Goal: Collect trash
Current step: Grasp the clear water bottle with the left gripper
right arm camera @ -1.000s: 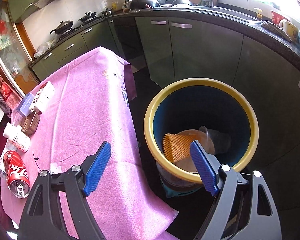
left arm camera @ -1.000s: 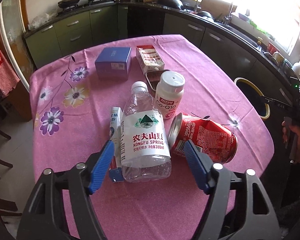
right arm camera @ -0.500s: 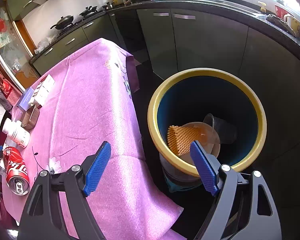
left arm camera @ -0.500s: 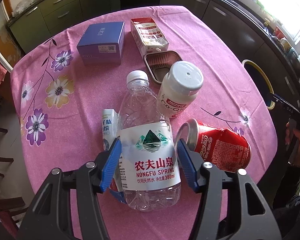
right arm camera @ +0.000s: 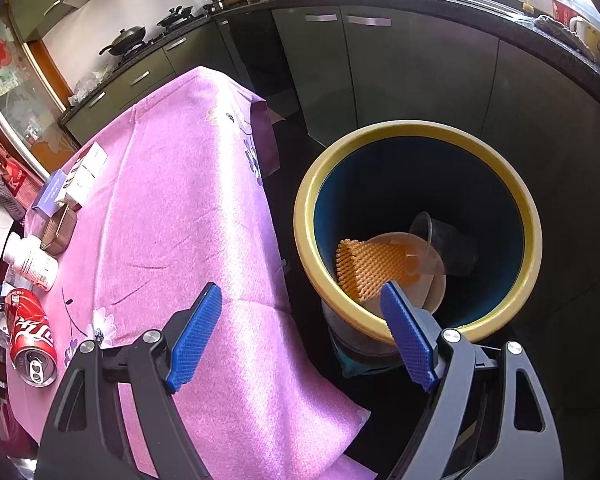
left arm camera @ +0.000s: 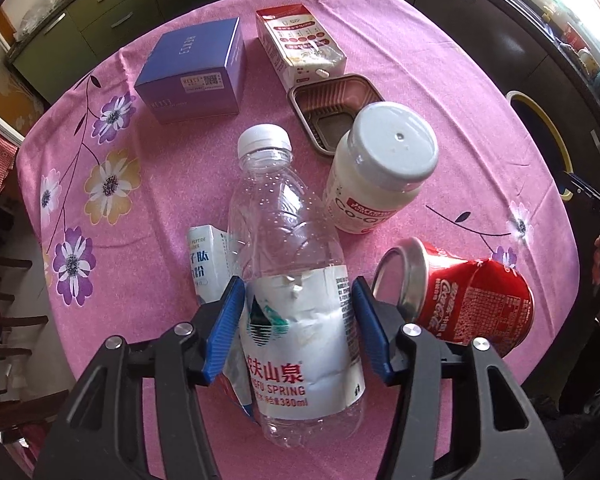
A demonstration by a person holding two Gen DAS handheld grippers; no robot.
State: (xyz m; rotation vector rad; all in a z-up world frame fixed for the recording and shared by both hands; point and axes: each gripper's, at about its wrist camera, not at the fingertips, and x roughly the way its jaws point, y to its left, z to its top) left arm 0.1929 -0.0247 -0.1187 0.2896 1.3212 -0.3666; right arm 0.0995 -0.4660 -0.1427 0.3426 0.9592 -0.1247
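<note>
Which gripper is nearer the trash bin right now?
Right. The right gripper hangs open just beside the trash bin, above the table edge; the left gripper is across the table, fingers closing around the water bottle.

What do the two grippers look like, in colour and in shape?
Both look alike. The left gripper and the right gripper have black angular frames with triangular cut-outs and silver screws. Each finger bears a flat blue pad with a fine ribbed texture. No cables show.

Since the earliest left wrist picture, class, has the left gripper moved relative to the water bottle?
Yes. The left gripper has come in over the water bottle lying on the pink tablecloth; its closing jaws now touch the crumpled label.
</note>
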